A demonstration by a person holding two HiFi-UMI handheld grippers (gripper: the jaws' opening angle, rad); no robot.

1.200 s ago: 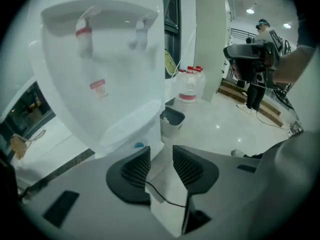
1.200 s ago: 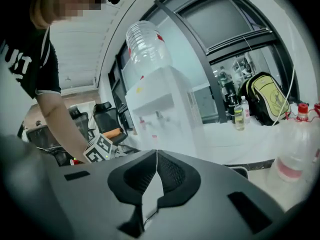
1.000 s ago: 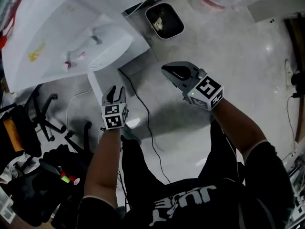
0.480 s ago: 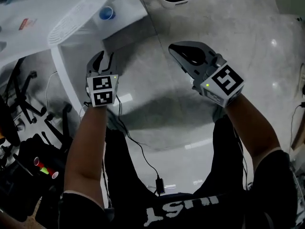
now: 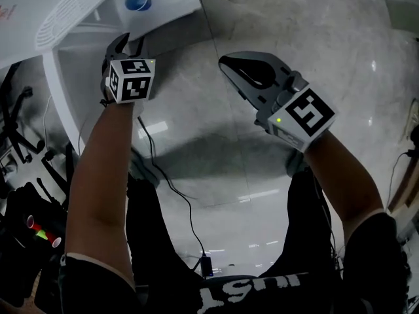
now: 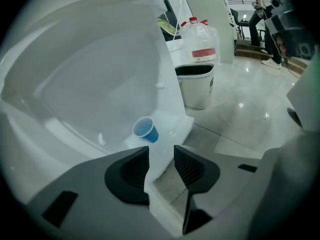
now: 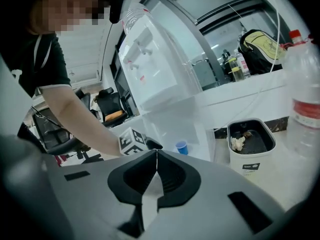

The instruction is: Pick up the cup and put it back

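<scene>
Left gripper (image 6: pixel 161 160): jaws apart, just opening wider, empty.
Right gripper (image 7: pixel 155 159): jaws together.
Blue cup (image 6: pixel 145 130): far left, on white ledge (image 6: pixel 177 122).

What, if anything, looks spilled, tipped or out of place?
Nothing stands out. The blue cup stands upright on the white ledge, with no spill round it. Its slant in the left gripper view is just camera tilt. The bin is upright with scraps inside. A cable trails loose across the floor.
</scene>
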